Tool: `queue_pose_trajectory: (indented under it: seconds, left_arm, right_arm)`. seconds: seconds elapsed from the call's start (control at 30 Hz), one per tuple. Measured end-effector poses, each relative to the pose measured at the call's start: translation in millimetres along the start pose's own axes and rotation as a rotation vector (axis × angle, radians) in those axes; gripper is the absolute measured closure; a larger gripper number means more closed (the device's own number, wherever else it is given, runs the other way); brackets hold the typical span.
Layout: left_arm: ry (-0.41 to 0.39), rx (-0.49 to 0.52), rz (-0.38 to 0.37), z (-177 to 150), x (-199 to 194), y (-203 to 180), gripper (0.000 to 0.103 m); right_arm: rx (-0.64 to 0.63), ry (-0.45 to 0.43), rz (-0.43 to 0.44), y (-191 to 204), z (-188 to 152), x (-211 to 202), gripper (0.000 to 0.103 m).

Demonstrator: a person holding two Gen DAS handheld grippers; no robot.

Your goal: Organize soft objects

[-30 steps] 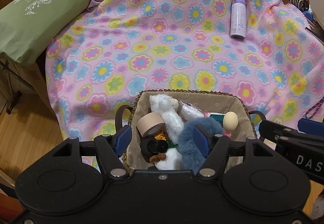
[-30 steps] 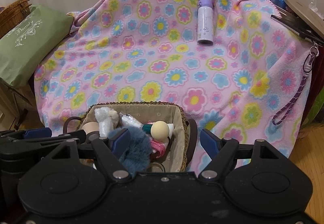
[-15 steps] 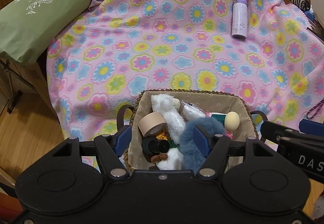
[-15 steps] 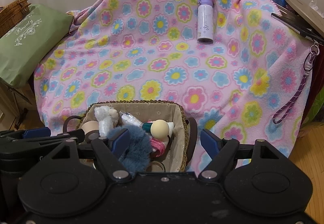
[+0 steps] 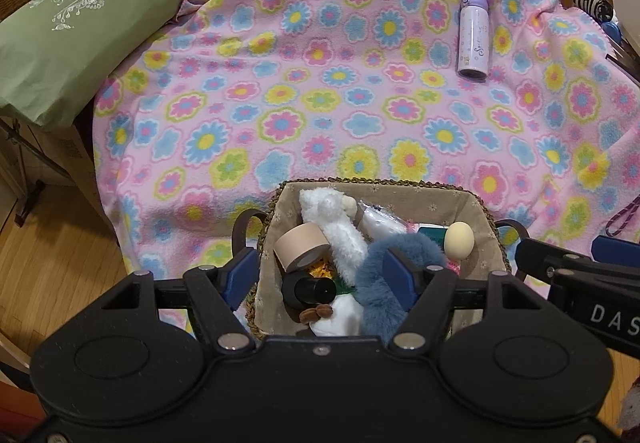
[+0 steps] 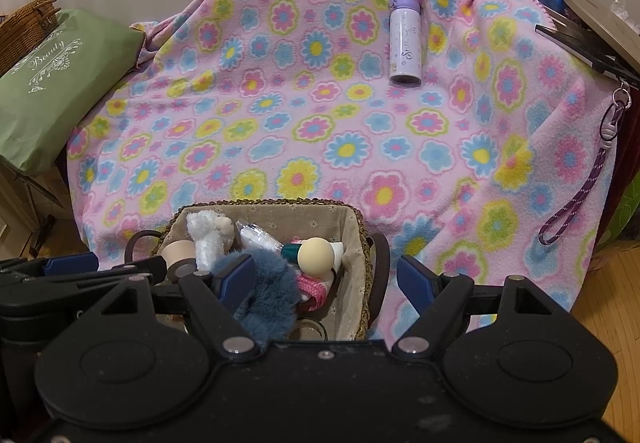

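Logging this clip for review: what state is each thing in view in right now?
Basket: upright on the blanket, filled.
White plush: lying in the basket.
Blue fluffy ring: in the basket.
Tape roll: tilted, in the basket.
Bottle: lying flat, capped.
Blanket: spread out.
Green bag: lying beside the blanket.
Left hand-held gripper: open, jaws just widened, gripping nothing.
Right hand-held gripper: open, empty.

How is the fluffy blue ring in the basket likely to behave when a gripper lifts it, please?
The fluffy blue ring looks plush, so it will probably squash and flop rather than hold shape. It seems light for its bulk. Its fur may snag or drag the white plush toy lying against it.
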State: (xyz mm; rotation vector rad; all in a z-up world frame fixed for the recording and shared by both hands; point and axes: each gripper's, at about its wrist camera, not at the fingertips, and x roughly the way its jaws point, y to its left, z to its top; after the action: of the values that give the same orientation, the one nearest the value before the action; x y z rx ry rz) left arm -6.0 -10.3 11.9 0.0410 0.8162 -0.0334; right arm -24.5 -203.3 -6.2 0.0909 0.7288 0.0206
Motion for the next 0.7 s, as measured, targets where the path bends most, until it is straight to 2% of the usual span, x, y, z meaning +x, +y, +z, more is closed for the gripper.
queue_pose_trajectory:
  seconds: [0.2,0.7]
  left_arm:
    - [-0.013,0.038,0.008,1.0,-2.9,-5.6,0.035]
    - [-0.007,0.011,0.008,0.6,-1.7,-2.2,0.035]
  right_arm:
    - [-0.001,0.002,0.001,-0.1,0.3,0.1,0.025]
    - [0.002,0.011,0.003,1.7,-1.5,1.4,0.024]
